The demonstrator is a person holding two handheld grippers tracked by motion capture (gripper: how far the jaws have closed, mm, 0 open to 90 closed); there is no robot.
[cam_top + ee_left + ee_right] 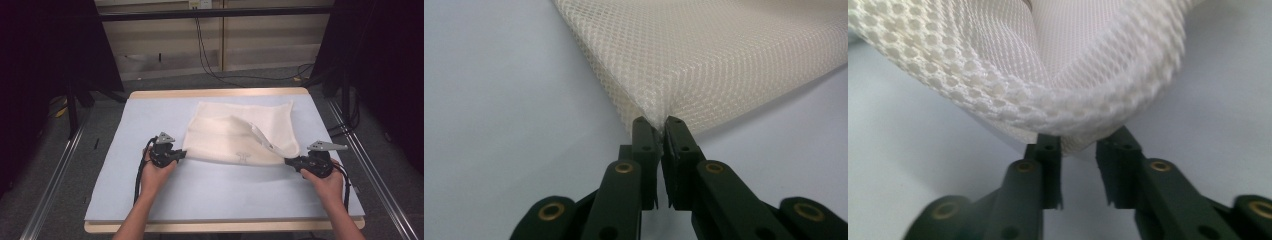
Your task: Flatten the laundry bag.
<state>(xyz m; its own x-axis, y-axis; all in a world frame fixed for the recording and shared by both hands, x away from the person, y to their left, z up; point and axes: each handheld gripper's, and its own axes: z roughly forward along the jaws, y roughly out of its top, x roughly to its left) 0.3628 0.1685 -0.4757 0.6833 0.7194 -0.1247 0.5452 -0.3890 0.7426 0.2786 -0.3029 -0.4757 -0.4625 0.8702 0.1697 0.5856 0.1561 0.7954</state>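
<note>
The left tongs (657, 125) were clamped tight on the near left corner of the cream mesh bag (240, 132). At its near right corner, the right tongs (1078, 142) stood partly open, the mesh edge loose between them. The bag lay mid-worktop (210, 195), part folded. Apparently a release; next, probably withdraw clear without snagging.

The table (225, 93) has a light wooden top, visible as a rim along its far and near edges. A pale blue-grey mat (150, 115) covers nearly the whole top. A cream mesh cloth (240, 132) lies directly on the mat, in the far-centre area, partly folded, with one layer turned over toward the near right. The near part of the mat is bare.
</note>
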